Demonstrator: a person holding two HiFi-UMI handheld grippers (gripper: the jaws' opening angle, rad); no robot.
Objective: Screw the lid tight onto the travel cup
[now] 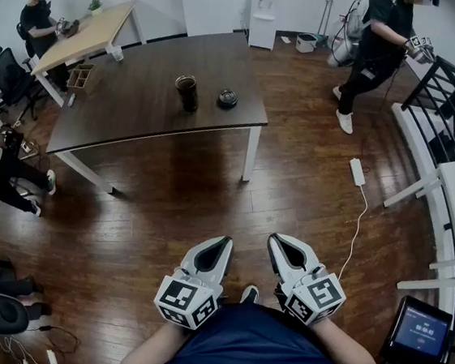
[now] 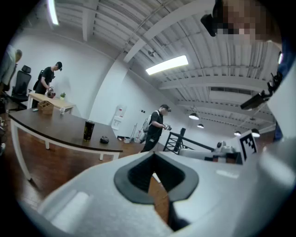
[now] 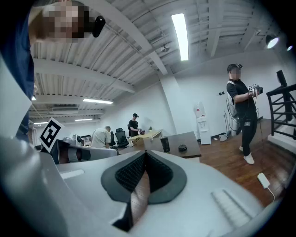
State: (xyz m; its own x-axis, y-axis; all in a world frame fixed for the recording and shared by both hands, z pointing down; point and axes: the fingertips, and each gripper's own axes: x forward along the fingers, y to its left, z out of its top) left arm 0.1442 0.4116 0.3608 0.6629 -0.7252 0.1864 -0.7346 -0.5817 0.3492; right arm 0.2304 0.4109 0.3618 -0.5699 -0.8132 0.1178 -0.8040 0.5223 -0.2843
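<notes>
A dark travel cup (image 1: 187, 92) stands upright on the dark brown table (image 1: 130, 101), with its round black lid (image 1: 227, 99) lying flat just to its right. Both also show small and far off in the left gripper view, cup (image 2: 88, 130) and lid (image 2: 104, 139), and in the right gripper view, cup (image 3: 164, 144) and lid (image 3: 182, 148). My left gripper (image 1: 225, 241) and right gripper (image 1: 274, 240) are held close to my body over the wooden floor, well short of the table. Both are shut with nothing between the jaws.
A light wooden desk (image 1: 89, 35) stands behind the table, with a person (image 1: 38, 21) at it. Another person (image 1: 378, 43) stands at the back right near a black railing (image 1: 452, 105). A white power strip (image 1: 357, 172) lies on the floor. Office chairs (image 1: 7, 74) sit at left.
</notes>
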